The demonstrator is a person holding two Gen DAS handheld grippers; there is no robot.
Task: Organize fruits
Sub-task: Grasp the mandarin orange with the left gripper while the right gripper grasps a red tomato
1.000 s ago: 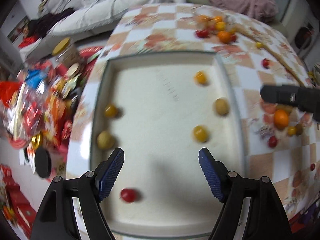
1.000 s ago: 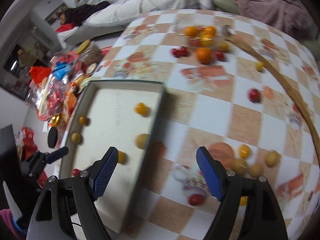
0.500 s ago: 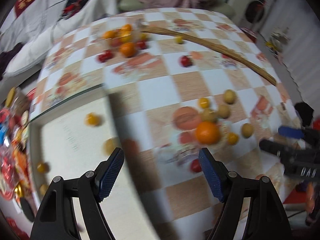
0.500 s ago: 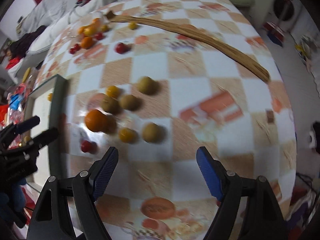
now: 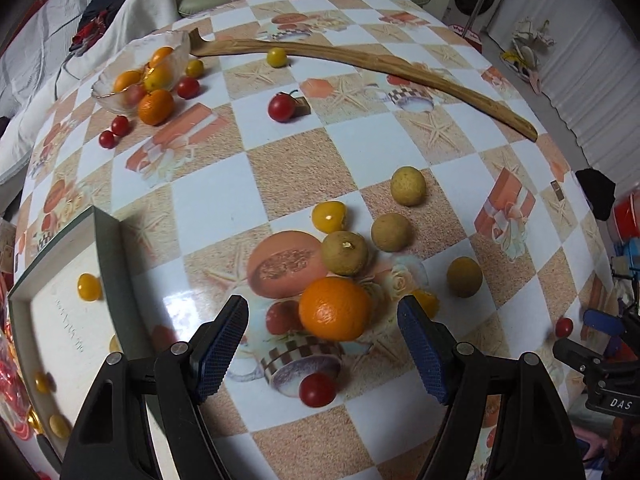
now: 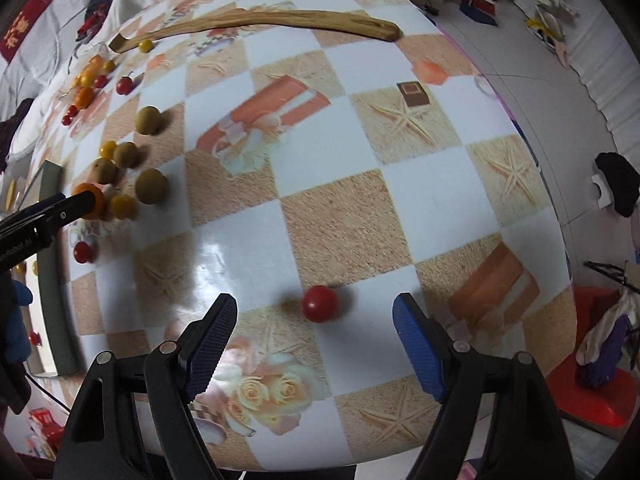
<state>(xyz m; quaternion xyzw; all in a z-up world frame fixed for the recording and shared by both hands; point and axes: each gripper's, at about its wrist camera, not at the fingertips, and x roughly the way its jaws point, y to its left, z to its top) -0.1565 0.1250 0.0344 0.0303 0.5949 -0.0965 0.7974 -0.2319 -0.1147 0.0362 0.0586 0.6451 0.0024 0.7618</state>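
My left gripper (image 5: 322, 344) is open, its jaws on either side of an orange (image 5: 335, 308) on the checked table. Around the orange lie several brown-green round fruits (image 5: 345, 253), a yellow tomato (image 5: 329, 216) and a red cherry tomato (image 5: 317, 389). A white tray (image 5: 106, 248) at the left holds several small yellow fruits (image 5: 89, 287). My right gripper (image 6: 314, 338) is open above a lone red cherry tomato (image 6: 319, 303) near the table's right edge. The fruit cluster also shows at the left of the right wrist view (image 6: 151, 185).
A glass bowl (image 5: 120, 92) with oranges and tomatoes stands at the far left, more tomatoes (image 5: 281, 107) loose around it. A long curved wooden stick (image 5: 360, 60) lies across the far side. The table edge drops to the floor at the right (image 6: 568, 216).
Both grippers swung right, away from the tray. The left now straddles the orange in the fruit cluster; the right moved on to the lone red tomato near the table's right edge.
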